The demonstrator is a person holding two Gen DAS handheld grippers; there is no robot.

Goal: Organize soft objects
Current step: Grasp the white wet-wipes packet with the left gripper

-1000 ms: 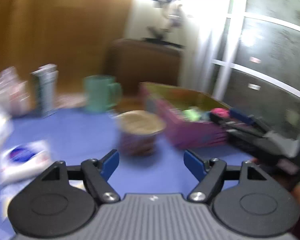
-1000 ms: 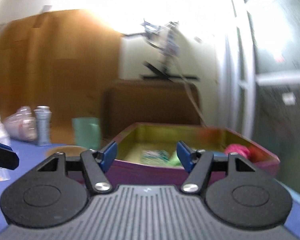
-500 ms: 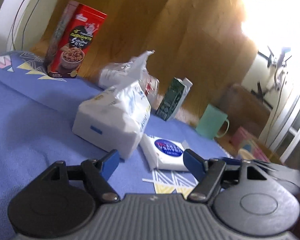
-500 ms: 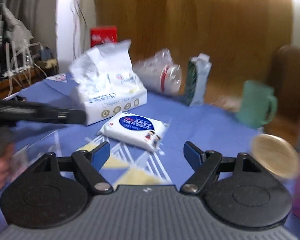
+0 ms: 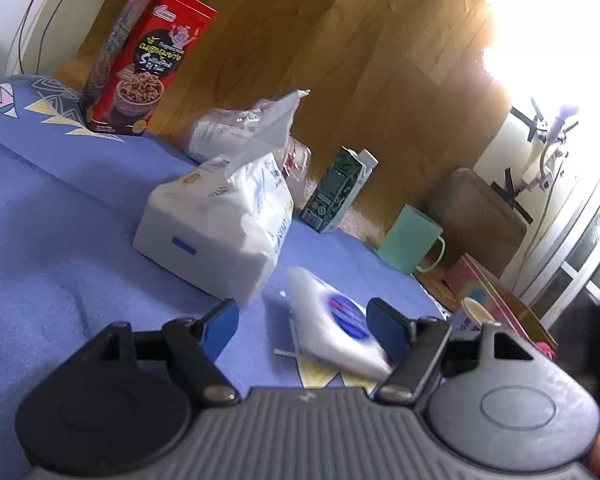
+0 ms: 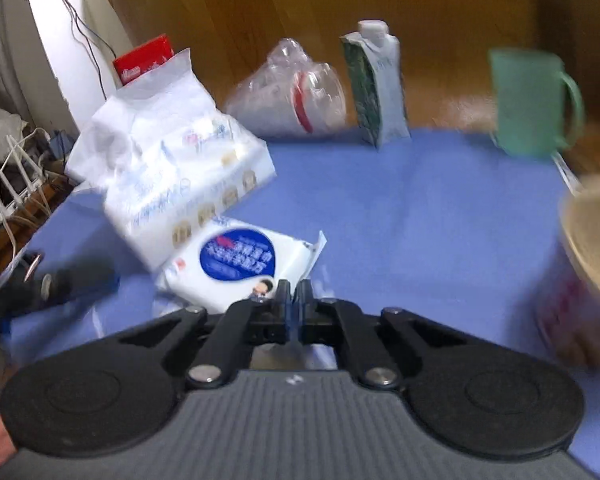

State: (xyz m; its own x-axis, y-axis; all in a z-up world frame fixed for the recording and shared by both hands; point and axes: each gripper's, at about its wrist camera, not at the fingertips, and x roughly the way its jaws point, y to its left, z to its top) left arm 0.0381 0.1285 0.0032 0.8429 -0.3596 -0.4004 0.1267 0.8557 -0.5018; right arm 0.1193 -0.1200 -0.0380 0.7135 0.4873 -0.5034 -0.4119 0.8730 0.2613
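Blue cloth (image 6: 420, 208): covers table, all items sit on it.
Wipes pack (image 6: 236, 268): white soft pack w/ blue round label, lying flat just beside big tissue pack (image 6: 172, 168), touching or nearly so. In left view it shows tilted and blurred (image 5: 332, 328), so may be getting lifted at one end; can't be sure.
Right gripper (image 6: 294, 300): jaws fully together at the pack's near edge/corner flap. Looks like a thin pinch on the wrapper seam, but blur hides real contact; can't tell if it has hold.
Left gripper (image 5: 300, 326): fingers roughly half apart, pack lies between them, pads not pressing on it; holding nothing.
Step (my read): pick up wipes pack for moving to pink box (image 5: 496, 304) at far right.
How to do well: seam pinch is weak on slick film, prob slips. Better reopen, go deeper over pack body, squeeze lightly, lift straight up clear of tissue pack.
Watch: paper cup (image 6: 592, 248) near right side, green mug (image 6: 532, 104) and carton (image 6: 376, 84) further back; keep swing path high enough.
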